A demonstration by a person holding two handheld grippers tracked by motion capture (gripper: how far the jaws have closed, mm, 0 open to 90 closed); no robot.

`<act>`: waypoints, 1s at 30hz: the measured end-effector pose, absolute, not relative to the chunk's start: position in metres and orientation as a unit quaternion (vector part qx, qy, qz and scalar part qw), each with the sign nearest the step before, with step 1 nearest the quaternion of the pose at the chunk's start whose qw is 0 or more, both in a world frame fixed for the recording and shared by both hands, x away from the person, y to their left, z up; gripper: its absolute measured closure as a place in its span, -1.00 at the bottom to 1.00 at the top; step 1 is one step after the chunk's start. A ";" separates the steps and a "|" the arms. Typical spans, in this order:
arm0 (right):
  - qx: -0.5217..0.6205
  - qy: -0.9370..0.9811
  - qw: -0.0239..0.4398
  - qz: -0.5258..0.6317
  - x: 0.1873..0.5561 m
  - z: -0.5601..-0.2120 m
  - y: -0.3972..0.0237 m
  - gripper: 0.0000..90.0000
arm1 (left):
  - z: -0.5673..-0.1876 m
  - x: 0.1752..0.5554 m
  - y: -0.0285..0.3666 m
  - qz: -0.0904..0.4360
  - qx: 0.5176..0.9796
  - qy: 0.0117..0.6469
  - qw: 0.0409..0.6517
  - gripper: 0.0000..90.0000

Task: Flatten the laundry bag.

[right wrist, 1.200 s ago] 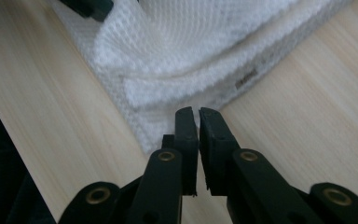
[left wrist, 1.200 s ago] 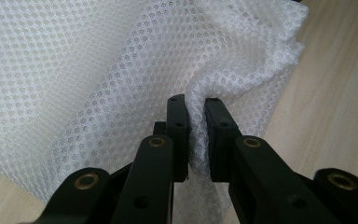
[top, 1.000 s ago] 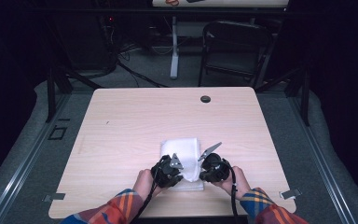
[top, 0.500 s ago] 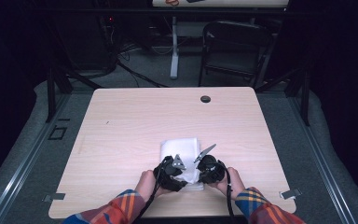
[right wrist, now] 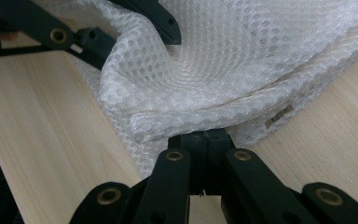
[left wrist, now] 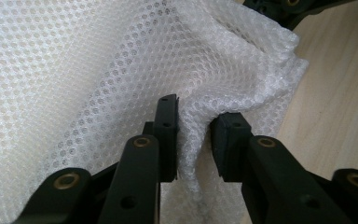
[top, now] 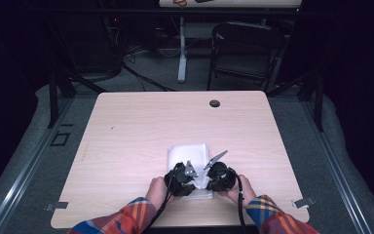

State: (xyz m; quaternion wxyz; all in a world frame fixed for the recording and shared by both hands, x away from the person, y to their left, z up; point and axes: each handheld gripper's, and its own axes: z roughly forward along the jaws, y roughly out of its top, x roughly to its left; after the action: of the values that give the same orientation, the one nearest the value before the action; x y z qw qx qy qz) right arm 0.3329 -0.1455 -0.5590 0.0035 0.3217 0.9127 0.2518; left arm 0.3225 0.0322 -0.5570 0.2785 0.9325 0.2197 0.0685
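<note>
In the left gripper view the two black fingers [left wrist: 168, 135] of the left gripper [left wrist: 195, 135] stand a little apart with a bunched fold of white mesh cloth [left wrist: 98, 70] between them. They have just been closing, and both inner faces appear to meet the fold; whether they truly pinch it cannot be told for sure. In the right gripper view the fingers [right wrist: 193, 142] of the right gripper [right wrist: 206, 140] are drawn fully together, clamped on the folded near edge of the cloth [right wrist: 242, 60], whose layers lift out of the grip and spread away over the wood.

From the high view the cloth [top: 189, 152] is a folded, roughly rectangular white pad. Its long axis runs from the person toward the far side of the table [top: 136, 126], and its near end is gathered up between the two tools. The left gripper [top: 181, 179] and right gripper [top: 220, 176] sit just beside each other at that near end, each held by a hand [top: 157, 187] coming out of a plaid sleeve [top: 126, 219].

The cloth lies near the front edge of the table, slightly right of its middle. Bare wood stretches to the left, to the right and well beyond it toward the far edge, where a small dark round grommet [top: 215, 103] is set. A small tag [right wrist: 278, 116] shows on the cloth's edge in the right gripper view.
</note>
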 end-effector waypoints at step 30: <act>0.310 0.918 0.008 0.248 0.333 -0.558 -0.146 1.00 | -0.528 0.327 0.062 0.098 0.899 0.256 0.341 0.86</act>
State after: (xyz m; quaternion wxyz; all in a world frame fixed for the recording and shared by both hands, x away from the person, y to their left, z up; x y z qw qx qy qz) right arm 0.3333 -0.1456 -0.5585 0.0084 0.3103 0.9177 0.2478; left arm 0.3271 0.0619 -0.5279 0.3414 0.8991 0.2555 0.0984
